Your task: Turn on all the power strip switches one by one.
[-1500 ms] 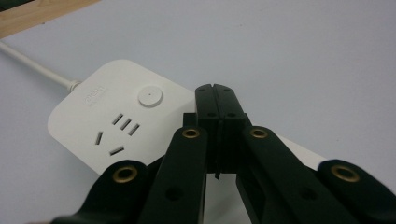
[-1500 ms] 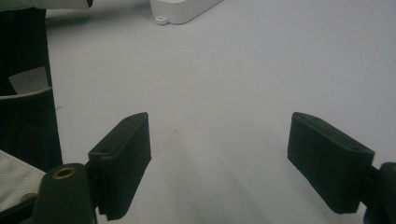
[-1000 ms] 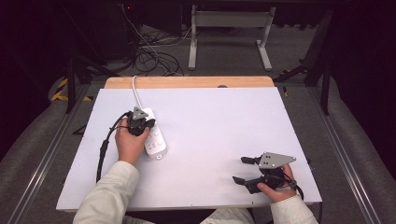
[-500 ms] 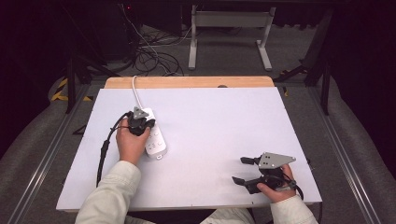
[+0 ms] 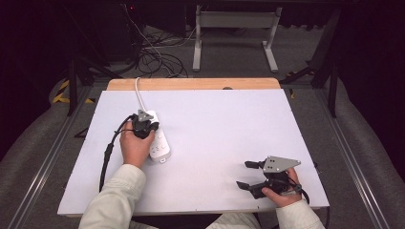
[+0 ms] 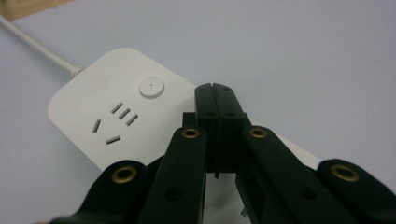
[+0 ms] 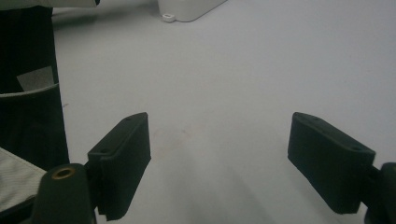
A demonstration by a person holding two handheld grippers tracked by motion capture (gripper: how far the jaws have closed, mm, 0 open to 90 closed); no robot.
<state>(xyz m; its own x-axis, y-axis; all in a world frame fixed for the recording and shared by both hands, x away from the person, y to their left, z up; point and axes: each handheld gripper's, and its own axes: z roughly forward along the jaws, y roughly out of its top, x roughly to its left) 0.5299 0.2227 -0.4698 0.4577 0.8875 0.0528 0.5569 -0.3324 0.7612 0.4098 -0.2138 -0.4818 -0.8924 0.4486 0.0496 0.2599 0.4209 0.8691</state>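
Table (image 5: 229, 129) carries one power strip (image 5: 160, 143) and two grippers.

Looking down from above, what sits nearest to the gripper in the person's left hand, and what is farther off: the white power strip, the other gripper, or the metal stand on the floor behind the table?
Measured from the left gripper:
1. White power strip: right under it, left side of the table.
2. Right gripper: near the table's front right corner.
3. Metal stand: on the floor beyond the far edge.

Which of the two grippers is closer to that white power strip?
Left. The left gripper, jaws shut, is over the power strip beside its round button; the right gripper sits open far across the table.
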